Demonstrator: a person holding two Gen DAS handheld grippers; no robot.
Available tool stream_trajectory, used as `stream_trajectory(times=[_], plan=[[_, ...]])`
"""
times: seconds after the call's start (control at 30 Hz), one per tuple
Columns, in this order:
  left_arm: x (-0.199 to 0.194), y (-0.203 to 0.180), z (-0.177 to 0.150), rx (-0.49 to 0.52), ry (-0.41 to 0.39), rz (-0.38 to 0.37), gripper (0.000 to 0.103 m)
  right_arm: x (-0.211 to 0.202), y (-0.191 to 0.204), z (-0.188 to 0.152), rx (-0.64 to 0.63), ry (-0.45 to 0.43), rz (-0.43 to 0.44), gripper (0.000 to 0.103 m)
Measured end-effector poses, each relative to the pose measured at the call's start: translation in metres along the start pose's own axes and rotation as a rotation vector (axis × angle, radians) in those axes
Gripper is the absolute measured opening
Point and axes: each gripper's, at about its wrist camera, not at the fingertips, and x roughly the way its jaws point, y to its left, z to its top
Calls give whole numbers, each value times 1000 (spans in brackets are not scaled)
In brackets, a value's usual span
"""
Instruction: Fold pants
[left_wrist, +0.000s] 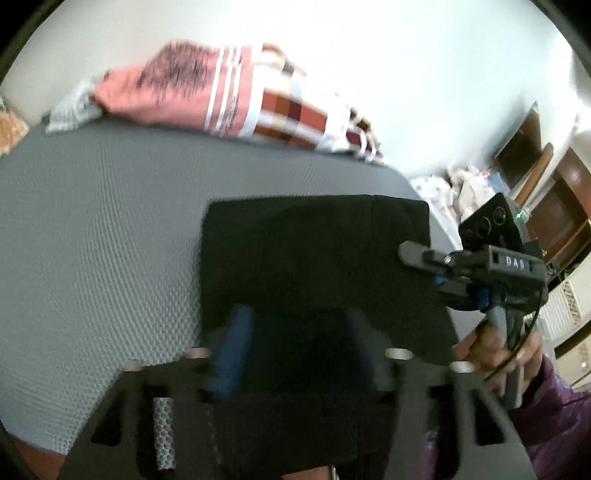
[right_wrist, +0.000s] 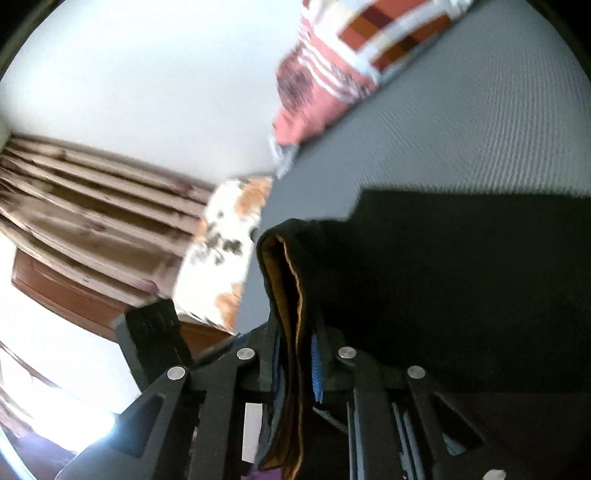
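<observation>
Right fingers (right_wrist: 295, 354) pinch the black pants' (right_wrist: 461, 266) edge — left fingers (left_wrist: 295, 343) spread above.

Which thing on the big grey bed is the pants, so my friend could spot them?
Find the grey mat covering the bed. At its near edge lie the pants, folded into a flat square. They are plain black, unlike the pink striped pillow by the wall.

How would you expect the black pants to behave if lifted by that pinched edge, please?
Probably floppy: the black pants drape limply from the right tongs. The stacked layers may slide apart. They look light and unlikely to slip on the textured grey mat.
</observation>
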Motion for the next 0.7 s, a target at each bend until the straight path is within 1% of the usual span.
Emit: stream_trajectory(times=[0.03, 0.1, 0.2, 0.3, 0.4, 0.5, 0.57, 0.7], plan=[[-4, -4, 2, 3, -23, -4, 66, -12, 1, 6, 5, -18, 7, 12], [-2, -12, 4, 24, -27, -8, 66, -44, -1, 19, -11, -55, -30, 12], [16, -23, 2, 67, 12, 13, 66, -79, -15, 33, 2, -100, -102, 11], [40, -33, 0, 87, 65, -3, 66, -113, -45, 38, 55, -138, -181, 11], [60, -40, -6, 107, 108, -2, 66, -133, -80, 34, 127, -161, -226, 11], [74, -44, -12, 130, 141, 8, 66, -144, -108, 27, 182, -179, -241, 11], [83, -45, -14, 137, 166, 17, 66, -151, -119, 23, 200, -192, -233, 11], [92, -44, -17, 136, 192, 26, 66, -157, -130, 21, 215, -195, -227, 10]])
